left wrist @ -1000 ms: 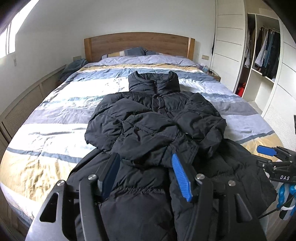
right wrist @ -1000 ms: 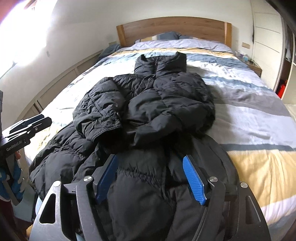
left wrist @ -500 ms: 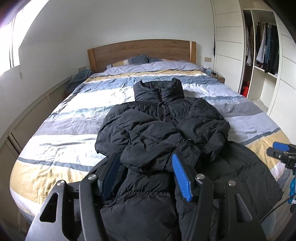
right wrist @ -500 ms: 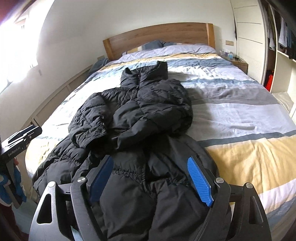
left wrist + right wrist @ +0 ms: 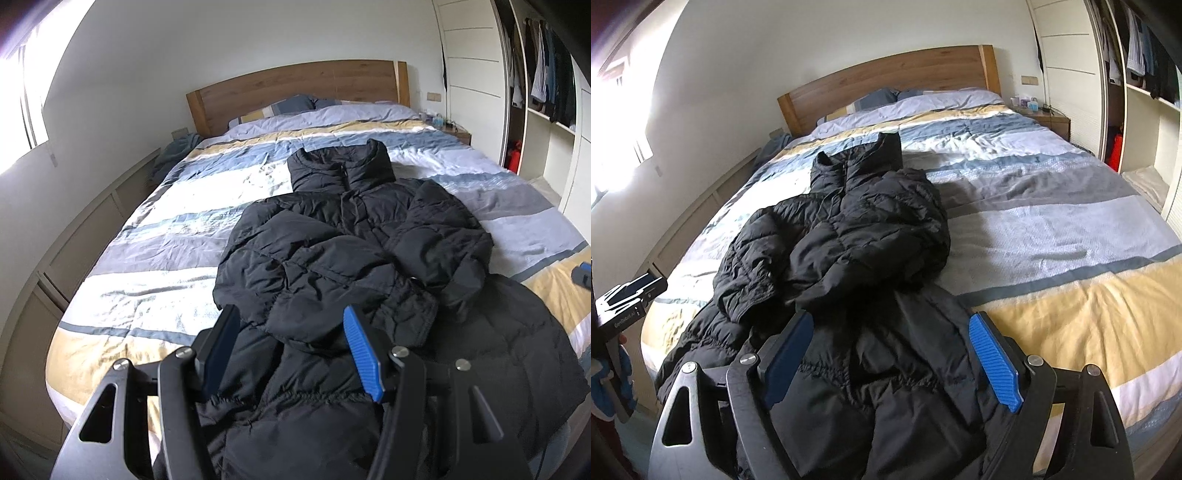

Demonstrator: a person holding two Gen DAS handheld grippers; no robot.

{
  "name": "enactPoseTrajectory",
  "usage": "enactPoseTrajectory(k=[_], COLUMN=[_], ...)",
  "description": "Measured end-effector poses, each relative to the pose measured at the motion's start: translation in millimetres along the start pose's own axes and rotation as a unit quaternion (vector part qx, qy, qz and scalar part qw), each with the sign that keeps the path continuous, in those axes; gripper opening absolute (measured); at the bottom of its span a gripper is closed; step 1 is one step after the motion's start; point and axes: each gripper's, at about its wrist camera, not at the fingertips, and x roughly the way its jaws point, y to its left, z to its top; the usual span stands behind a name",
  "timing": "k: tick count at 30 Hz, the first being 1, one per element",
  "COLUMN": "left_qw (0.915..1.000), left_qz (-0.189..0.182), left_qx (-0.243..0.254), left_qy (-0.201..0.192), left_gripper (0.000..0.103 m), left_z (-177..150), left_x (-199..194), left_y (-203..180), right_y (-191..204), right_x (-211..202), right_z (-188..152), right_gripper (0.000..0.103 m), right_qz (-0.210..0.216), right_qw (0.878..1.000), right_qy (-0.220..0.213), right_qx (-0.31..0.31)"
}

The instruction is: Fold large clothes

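A black puffer jacket (image 5: 351,258) lies face up on the bed, its collar toward the headboard and both sleeves folded across the chest. Its hem hangs over the bed's near edge. My left gripper (image 5: 291,350) hovers open over the hem's left part, its blue pads clear of the fabric. In the right wrist view the jacket (image 5: 857,240) spreads beneath my right gripper (image 5: 890,362), whose jaws are opening wide over the hem without pressing on it. The other gripper shows at each view's edge: the right gripper (image 5: 581,275) and the left gripper (image 5: 628,295).
The striped duvet (image 5: 1052,240) covers a wide bed with a wooden headboard (image 5: 295,88) and pillows. An open wardrobe (image 5: 546,92) with hanging clothes stands at the right, a nightstand (image 5: 1049,118) beside it. Low wall panels run along the left.
The right gripper's jaws have spread wider, and it has shifted rightward along the foot of the bed. The left view has tilted a little. The jacket lies as before.
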Motion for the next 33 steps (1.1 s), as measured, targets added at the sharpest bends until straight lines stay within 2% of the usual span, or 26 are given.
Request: enactPoseTrajectory(k=[15, 21, 24, 29, 33], left_qw=[0.9998, 0.9997, 0.9993, 0.9957, 0.9917], left_qz=[0.018, 0.013, -0.01, -0.053, -0.078], left_qx=[-0.002, -0.001, -0.022, -0.058, -0.077], left_qy=[0.013, 0.023, 0.029, 0.049, 0.067], left_gripper=[0.057, 0.059, 0.065, 0.065, 0.066], left_z=[45.5, 75.0, 104.2, 165.9, 214.5], left_x=[40.2, 66.1, 83.9, 130.7, 187.7], left_y=[7.9, 17.2, 35.4, 75.1, 98.9], right_y=[-7.3, -6.2, -0.3, 10.7, 15.7], right_x=[28.1, 48.4, 62.2, 88.8, 129.3], right_z=[68.5, 95.1, 117.5, 171.9, 218.7], right_gripper=[0.087, 0.089, 0.089, 0.089, 0.091], right_qz=[0.0, 0.005, 0.006, 0.019, 0.028], right_qw=[1.0, 0.999, 0.999, 0.997, 0.996], right_qy=[-0.027, -0.03, -0.031, -0.044, -0.043], right_qx=[-0.011, -0.018, -0.034, -0.059, -0.069])
